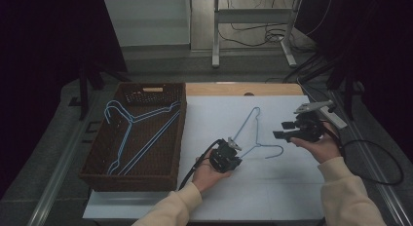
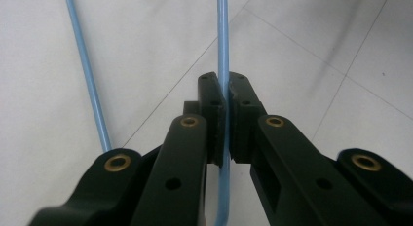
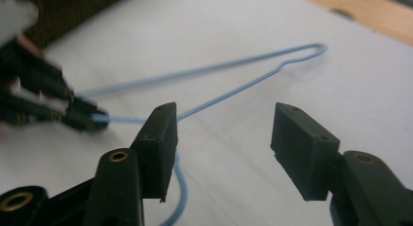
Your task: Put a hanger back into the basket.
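A light blue wire hanger (image 1: pixel 256 126) lies on the white table top (image 1: pixel 272 187), its hook pointing to the right. My left gripper (image 1: pixel 235 145) is shut on the wire near the hanger's neck. In the left gripper view the wire (image 2: pixel 223 41) runs straight between the pressed pads (image 2: pixel 224 97). My right gripper (image 1: pixel 282 129) is held above the table to the right of the hook, open with nothing between its jaws. In the right gripper view the hanger (image 3: pixel 229 92) lies beyond the open gripper (image 3: pixel 221 138), and the left gripper (image 3: pixel 95 118) grips the wire at the left.
A dark woven basket (image 1: pixel 180 133) stands at the table's left and holds more blue hangers (image 1: pixel 131 133). A wooden strip (image 1: pixel 243 89) runs along the table's far edge. A black cable (image 1: pixel 380 160) loops off the right side.
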`<state>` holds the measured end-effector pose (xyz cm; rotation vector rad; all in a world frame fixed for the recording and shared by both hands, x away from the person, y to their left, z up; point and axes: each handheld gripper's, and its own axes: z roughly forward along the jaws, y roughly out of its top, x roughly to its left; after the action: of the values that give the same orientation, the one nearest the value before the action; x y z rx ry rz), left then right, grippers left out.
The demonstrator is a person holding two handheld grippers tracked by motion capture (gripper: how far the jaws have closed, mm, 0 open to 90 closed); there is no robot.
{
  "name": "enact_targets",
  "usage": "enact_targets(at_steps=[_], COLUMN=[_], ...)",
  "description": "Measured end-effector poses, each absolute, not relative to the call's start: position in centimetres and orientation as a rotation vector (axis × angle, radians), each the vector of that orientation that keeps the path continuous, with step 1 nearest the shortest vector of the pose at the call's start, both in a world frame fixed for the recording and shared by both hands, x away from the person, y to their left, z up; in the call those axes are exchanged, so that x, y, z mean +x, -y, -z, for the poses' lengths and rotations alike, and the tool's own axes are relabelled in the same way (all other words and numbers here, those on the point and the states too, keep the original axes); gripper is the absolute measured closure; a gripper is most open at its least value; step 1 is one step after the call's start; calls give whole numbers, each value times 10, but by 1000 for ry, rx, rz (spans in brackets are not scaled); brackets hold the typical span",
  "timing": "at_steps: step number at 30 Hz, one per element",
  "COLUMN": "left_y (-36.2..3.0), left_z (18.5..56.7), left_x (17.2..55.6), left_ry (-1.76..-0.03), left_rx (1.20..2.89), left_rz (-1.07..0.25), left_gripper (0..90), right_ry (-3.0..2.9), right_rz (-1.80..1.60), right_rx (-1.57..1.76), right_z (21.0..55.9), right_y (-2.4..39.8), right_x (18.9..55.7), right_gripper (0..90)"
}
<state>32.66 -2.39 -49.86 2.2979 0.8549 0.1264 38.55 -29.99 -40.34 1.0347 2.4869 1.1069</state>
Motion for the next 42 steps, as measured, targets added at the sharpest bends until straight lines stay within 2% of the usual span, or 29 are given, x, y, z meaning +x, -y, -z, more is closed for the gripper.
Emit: enact_targets(at_steps=[11, 22, 33, 42], left_y=[-1, -20, -38, -85], left_z=[482, 458, 423, 392], left_x=[315, 303, 286, 279], left_ry=[-869, -856, -804, -817], left_rx=[2199, 2121, 2065, 1974], left_rz=[-169, -146, -161, -180], left_gripper=[865, 867, 867, 868], right_ry=[-2256, -2275, -2277, -2305], right_rz=[-1301, -1325, -1332, -1311], right_rx=[1140, 1032, 1014, 1007], right_z=[430, 452, 462, 471], right_y=[339, 327, 325, 322], right_x=[362, 338, 328, 325], right_gripper=[355, 336, 335, 327])
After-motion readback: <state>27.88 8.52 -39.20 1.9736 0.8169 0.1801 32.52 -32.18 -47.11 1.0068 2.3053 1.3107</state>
